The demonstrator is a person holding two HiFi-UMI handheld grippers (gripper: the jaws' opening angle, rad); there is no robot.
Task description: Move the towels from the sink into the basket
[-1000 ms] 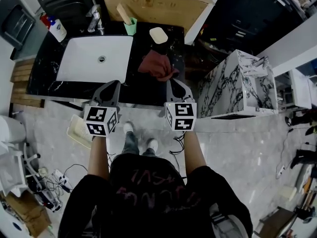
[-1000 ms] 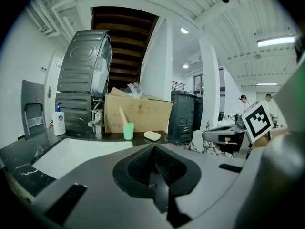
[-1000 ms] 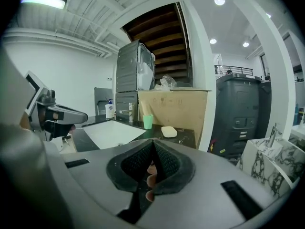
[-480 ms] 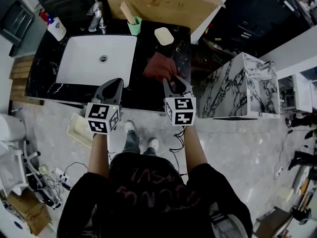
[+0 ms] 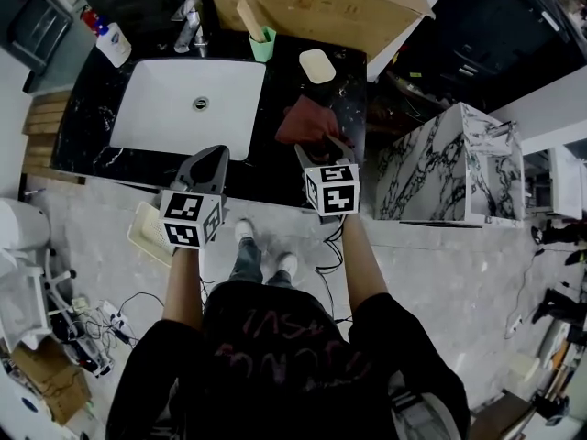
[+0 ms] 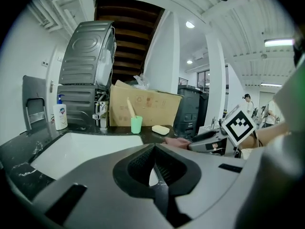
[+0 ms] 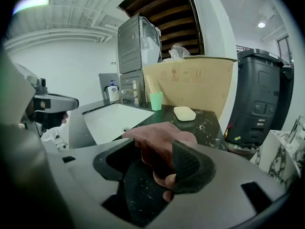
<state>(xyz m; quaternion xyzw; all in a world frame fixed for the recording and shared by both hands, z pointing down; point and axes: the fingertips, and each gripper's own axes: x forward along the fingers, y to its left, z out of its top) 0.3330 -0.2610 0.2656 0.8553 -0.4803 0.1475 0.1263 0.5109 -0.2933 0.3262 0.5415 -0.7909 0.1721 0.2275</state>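
A dull red towel (image 5: 307,120) lies crumpled on the black counter (image 5: 266,168), right of the white sink (image 5: 156,108), which holds no towel. My right gripper (image 5: 323,145) is open at the towel's near edge. Its jaws have just been opening, and the towel (image 7: 159,137) bulges between them and touches the right pad (image 7: 190,163). My left gripper (image 5: 209,154) hovers shut over the counter's front edge by the sink's near right corner, holding nothing. In the left gripper view its jaws (image 6: 155,168) meet, with the sink (image 6: 81,149) beyond them.
Behind the sink stand a faucet (image 5: 190,26), a soap bottle (image 5: 112,44), a green cup with a brush (image 5: 263,44) and a soap bar (image 5: 317,66). A cardboard box (image 5: 312,3) leans at the back. A marble-patterned cabinet (image 5: 459,168) stands right. A pale basket-like tray (image 5: 145,236) sits on the floor.
My right gripper moved forward and down onto the towel's near edge and its jaws spread apart. The left gripper barely shifted.
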